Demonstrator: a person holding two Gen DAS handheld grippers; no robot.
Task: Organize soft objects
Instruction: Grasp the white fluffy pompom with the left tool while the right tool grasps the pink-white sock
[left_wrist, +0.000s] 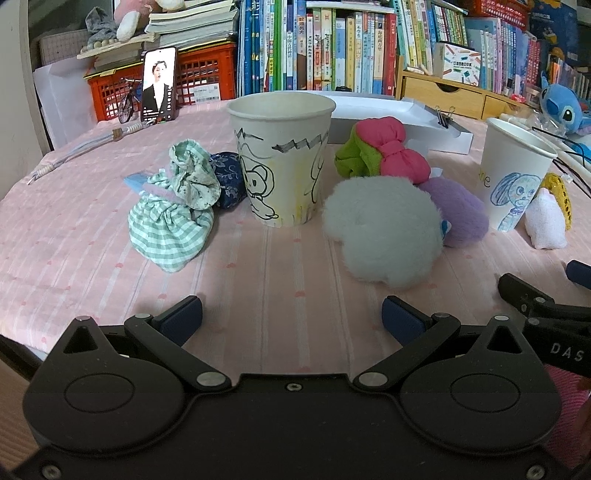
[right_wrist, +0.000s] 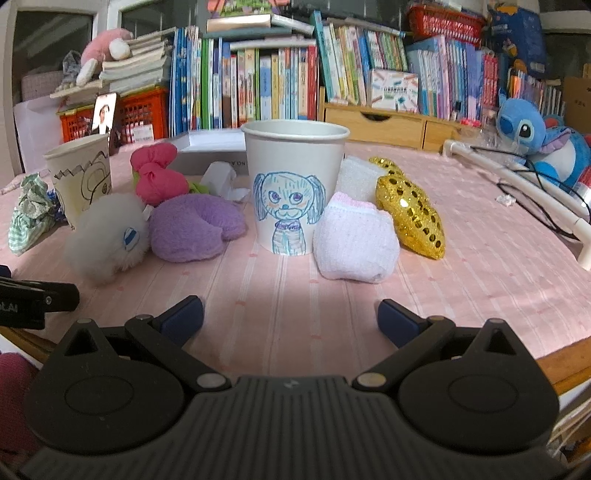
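Note:
My left gripper (left_wrist: 291, 317) is open and empty, low over the pink cloth, facing a paper cup with black drawings (left_wrist: 281, 158). Left of that cup lie a green checked pouch (left_wrist: 168, 225), a green floral scrunchie (left_wrist: 194, 177) and a dark blue pouch (left_wrist: 229, 181). Right of it lie a white fluffy ball (left_wrist: 384, 229), a purple plush (left_wrist: 460, 210) and a pink-and-green bow (left_wrist: 384, 151). My right gripper (right_wrist: 290, 317) is open and empty, facing a cup with a blue dog drawing (right_wrist: 293, 188). A pink-white sock bundle (right_wrist: 354, 236) and a gold sequin piece (right_wrist: 410, 214) lie to its right.
A white flat box (left_wrist: 406, 118) lies behind the cups. A phone (left_wrist: 159, 86) stands at the far left by red crates. Books line the back. A blue plush (right_wrist: 535, 140), cables and a white tube (right_wrist: 517, 184) are at the right. The table edge (right_wrist: 576, 354) is near right.

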